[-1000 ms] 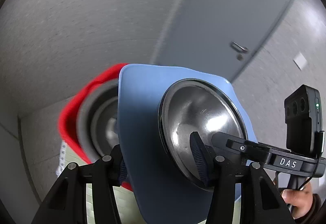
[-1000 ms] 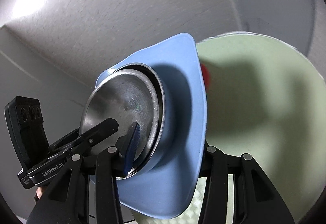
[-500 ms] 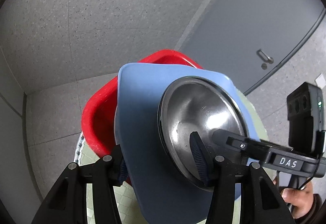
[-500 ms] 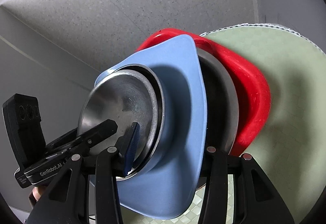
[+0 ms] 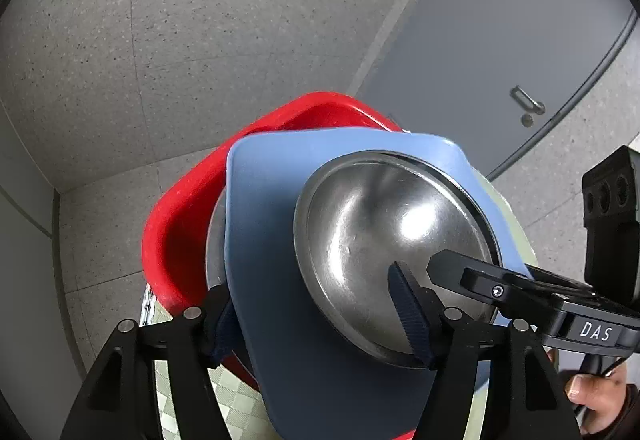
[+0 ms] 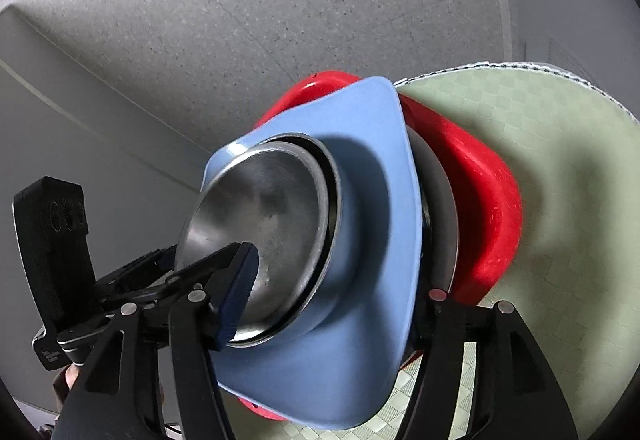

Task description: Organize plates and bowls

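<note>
Left gripper (image 5: 320, 314): clamped on the near edge of the stack, one finger behind the blue plate, the other pad (image 5: 408, 310) pressed inside the steel bowl.
Right gripper (image 6: 332, 304): same deal from the other side, shut on the stack, with its dark pad (image 6: 238, 294) sitting in the bowl and the far finger behind the plate rim.
Steel bowl (image 5: 392, 240): shiny, nested in the dip of the blue plate; looks like a second steel rim sits right under it.
Blue plate (image 5: 264, 224): squarish with rounded corners, carrying the bowls.
Red plate (image 6: 484, 208): under everything, with a grey metal dish (image 6: 440, 196) tucked between it and the blue one.
Table (image 6: 560, 168): round, pale green checked cover; the stack is over its edge, can't tell if it's touching.
Background: speckled grey floor (image 5: 160, 40) and a grey door (image 5: 520, 20).
</note>
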{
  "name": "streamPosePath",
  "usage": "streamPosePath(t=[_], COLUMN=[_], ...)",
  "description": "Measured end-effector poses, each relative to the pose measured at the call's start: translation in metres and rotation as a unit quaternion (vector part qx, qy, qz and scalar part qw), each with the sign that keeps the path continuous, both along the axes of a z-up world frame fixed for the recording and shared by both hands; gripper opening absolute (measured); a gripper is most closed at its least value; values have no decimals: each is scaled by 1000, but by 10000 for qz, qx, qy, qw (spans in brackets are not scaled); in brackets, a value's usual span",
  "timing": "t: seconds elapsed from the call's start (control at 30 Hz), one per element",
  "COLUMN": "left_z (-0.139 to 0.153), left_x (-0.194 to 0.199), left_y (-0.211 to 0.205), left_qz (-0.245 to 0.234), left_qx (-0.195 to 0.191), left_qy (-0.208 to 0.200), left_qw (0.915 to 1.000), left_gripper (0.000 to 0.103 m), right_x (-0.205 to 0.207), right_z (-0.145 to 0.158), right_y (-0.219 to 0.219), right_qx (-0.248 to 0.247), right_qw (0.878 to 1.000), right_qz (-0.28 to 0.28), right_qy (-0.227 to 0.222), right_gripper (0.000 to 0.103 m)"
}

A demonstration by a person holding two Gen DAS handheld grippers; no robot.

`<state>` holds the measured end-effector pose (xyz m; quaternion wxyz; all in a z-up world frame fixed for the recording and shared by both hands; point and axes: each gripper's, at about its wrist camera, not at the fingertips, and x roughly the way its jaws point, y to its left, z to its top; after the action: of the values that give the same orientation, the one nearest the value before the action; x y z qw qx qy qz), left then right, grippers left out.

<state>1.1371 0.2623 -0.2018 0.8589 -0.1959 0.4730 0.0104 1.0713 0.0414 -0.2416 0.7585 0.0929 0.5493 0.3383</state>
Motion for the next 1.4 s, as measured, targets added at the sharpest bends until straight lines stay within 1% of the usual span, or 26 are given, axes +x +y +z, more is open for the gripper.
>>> streamPosePath(t=[0.1, 0.13, 0.33, 0.37, 0.4, 0.43, 0.5, 0.6, 0.8, 0.9, 0.97, 1.0, 1.17, 1.2, 1.3, 1.33, 1.4], left_z=[3, 4, 8, 9, 12, 13, 21, 24, 34, 47, 56, 61, 83, 90, 103, 106, 111], left_x=[1, -1, -21, -25, -29, -34, -43, -55, -92, -121, -146, -160, -222, -240, -287, -300, -339], left_y=[-1, -1, 3, 3, 2, 2, 2, 1, -12, -27, -40, -48, -78, -88, -108, -113, -130], left_qz=[3, -10, -22, 1, 81, 134, 166, 138, 145, 70, -2, -13, -228, -269, -349, -371, -441], left_qx=[-67, -77, -98, -53, 49, 92, 72, 86, 353, 711, 846, 916, 1007, 1060, 1155, 1164, 1182], left_qy=[-32, -36, -113, -129, -154, -211, -350, -334, -427, -600, -789, -898, -1301, -1430, -1741, -1811, -2016], left_qw=[10000, 10000, 9999, 9999, 9998, 9996, 9992, 9993, 9984, 9956, 9933, 9917, 9861, 9837, 9773, 9758, 9713], left_gripper=[73, 73, 78, 84, 96, 98, 99, 99, 99, 99, 100, 100, 101, 102, 102, 102, 102], right_x=[-7, -10, -25, -30, -32, -37, -43, -56, -100, -135, -160, -179, -248, -268, -310, -330, -359], right_z=[3, 5, 10, 13, 14, 17, 21, 22, 35, 49, 58, 65, 89, 96, 107, 111, 117], right_y=[-1, -2, -14, -16, -16, -20, -29, -37, -57, -74, -86, -93, -114, -120, -129, -134, -142], right_qx=[22, -31, 103, 24, 8, 58, 122, 110, 88, -46, -183, -239, -501, -544, -632, -662, -677], right_qw=[10000, 9999, 9995, 9993, 9991, 9986, 9975, 9969, 9929, 9867, 9809, 9771, 9616, 9571, 9491, 9451, 9406], right_qz=[-63, -119, -261, -324, -358, -429, -584, -686, -1025, -1314, -1521, -1630, -1939, -2008, -2091, -2122, -2164], right_qy=[-43, -79, -127, -192, -231, -306, -382, -356, -599, -950, -1196, -1347, -1875, -2016, -2270, -2397, -2529], right_gripper=[69, 75, 76, 78, 79, 79, 80, 80, 80, 80, 81, 81, 83, 84, 86, 87, 88])
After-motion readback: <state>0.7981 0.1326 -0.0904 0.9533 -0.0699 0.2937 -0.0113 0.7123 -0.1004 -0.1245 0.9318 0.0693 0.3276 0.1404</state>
